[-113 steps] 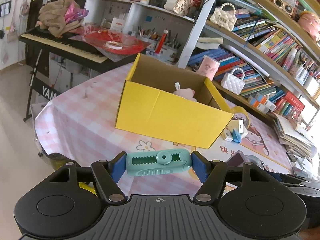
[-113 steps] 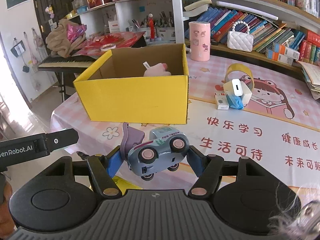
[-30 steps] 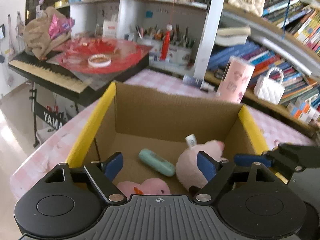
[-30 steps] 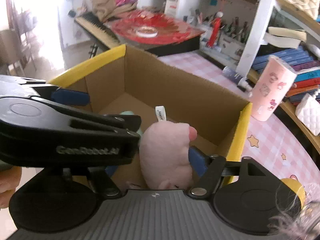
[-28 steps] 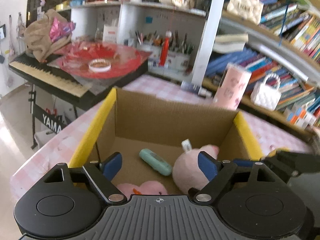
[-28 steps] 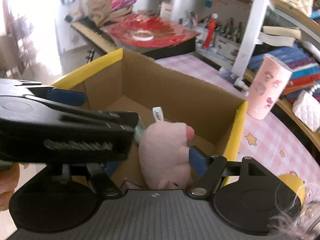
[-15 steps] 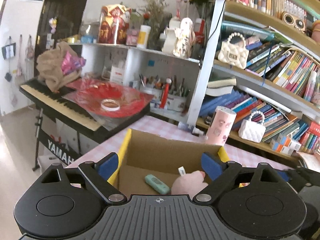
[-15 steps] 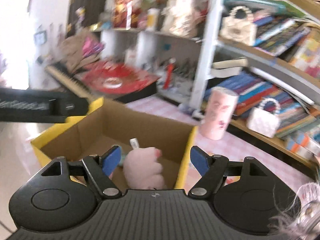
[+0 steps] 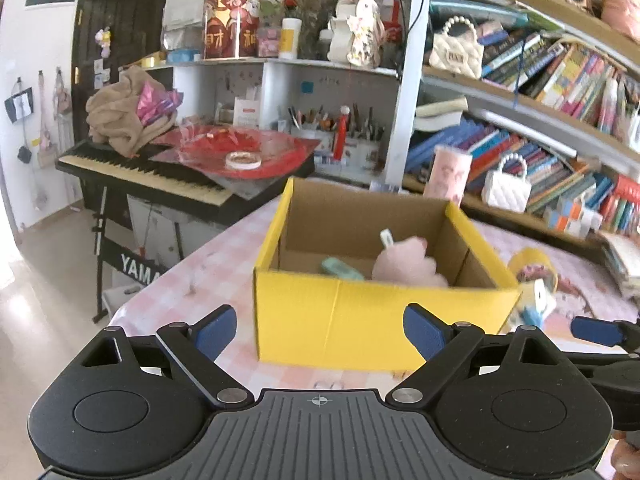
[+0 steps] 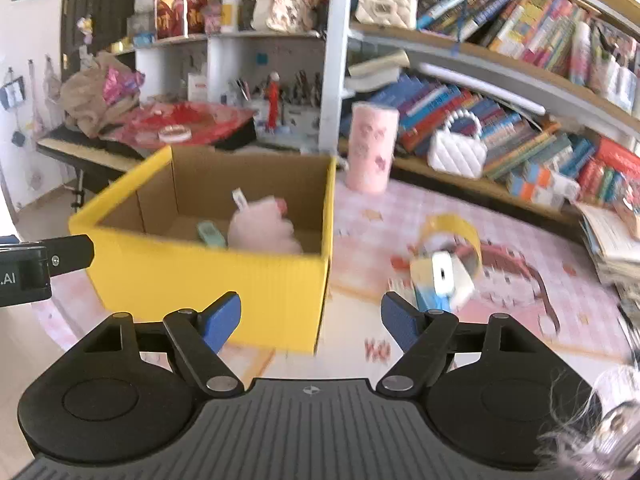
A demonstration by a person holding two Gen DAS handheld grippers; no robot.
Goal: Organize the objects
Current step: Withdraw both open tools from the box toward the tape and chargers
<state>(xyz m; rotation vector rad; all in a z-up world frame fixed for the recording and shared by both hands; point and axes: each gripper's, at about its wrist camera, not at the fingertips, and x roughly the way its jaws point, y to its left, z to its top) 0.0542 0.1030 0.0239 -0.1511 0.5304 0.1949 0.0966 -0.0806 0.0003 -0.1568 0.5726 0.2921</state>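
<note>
Both jaws stand spread wide with nothing between them: my left gripper (image 9: pixel 319 330) and my right gripper (image 10: pixel 311 316) hang in front of the yellow box (image 9: pixel 376 322). That box sits on the pink checked worktop (image 9: pixel 208 276). Inside the box I see a pink plush toy (image 10: pixel 262 228) and, just beside it, a small green thing (image 10: pixel 211 233) (too blurry to name). Near the box, on its right, lie a yellow tape roll (image 10: pixel 454 226) and a blue and white gadget (image 10: pixel 440 278). Behind the box stands a pink cup (image 10: pixel 372 146).
</note>
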